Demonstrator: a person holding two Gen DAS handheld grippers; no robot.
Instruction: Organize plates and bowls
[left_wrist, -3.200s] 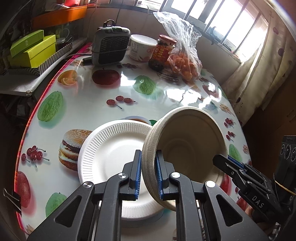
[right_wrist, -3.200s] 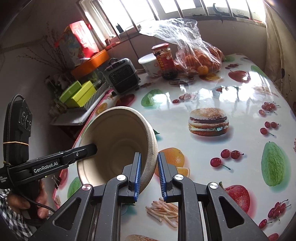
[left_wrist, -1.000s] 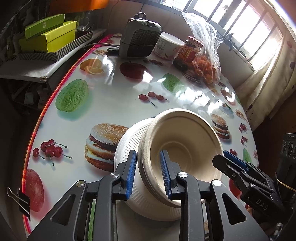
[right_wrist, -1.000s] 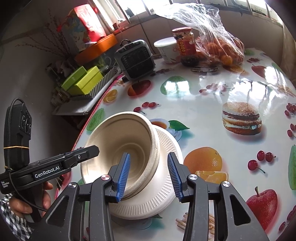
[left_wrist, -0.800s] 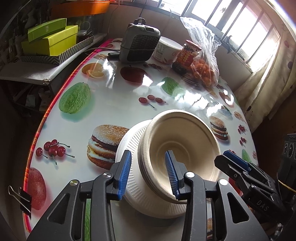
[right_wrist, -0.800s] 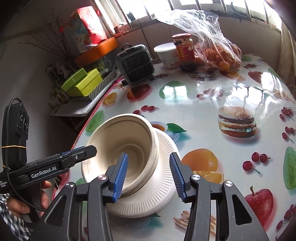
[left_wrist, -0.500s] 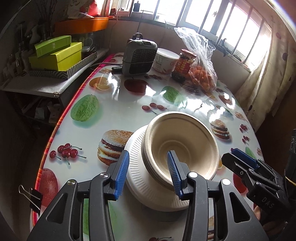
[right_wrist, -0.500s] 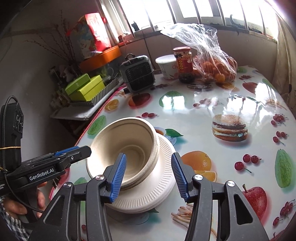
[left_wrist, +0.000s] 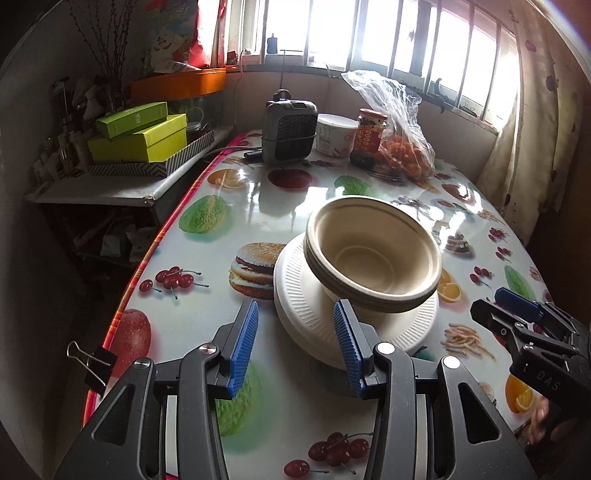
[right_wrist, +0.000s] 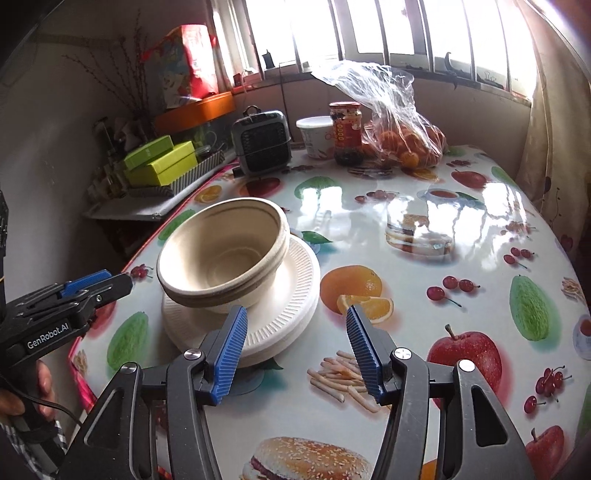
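A stack of beige paper bowls (left_wrist: 373, 254) sits upright on a stack of white ribbed paper plates (left_wrist: 299, 306) on the fruit-print table. It also shows in the right wrist view, bowls (right_wrist: 221, 254) on plates (right_wrist: 291, 306). My left gripper (left_wrist: 293, 349) is open and empty, just short of the plates' near rim. My right gripper (right_wrist: 297, 354) is open and empty, beside the plates' near right rim. Each gripper shows in the other's view: the right one (left_wrist: 517, 314), the left one (right_wrist: 85, 286).
At the table's far end stand a grey heater (left_wrist: 290, 127), a white tub (left_wrist: 336, 134), a red-labelled jar (left_wrist: 369, 134) and a plastic bag of oranges (left_wrist: 402, 144). Green boxes (left_wrist: 140, 134) lie on a shelf at left. A binder clip (left_wrist: 92, 360) grips the table's left edge.
Both grippers held the bowl's rim tilted over the plate, set it down on the plates, opened wide and drew back toward me. The bowls now rest on the plates.
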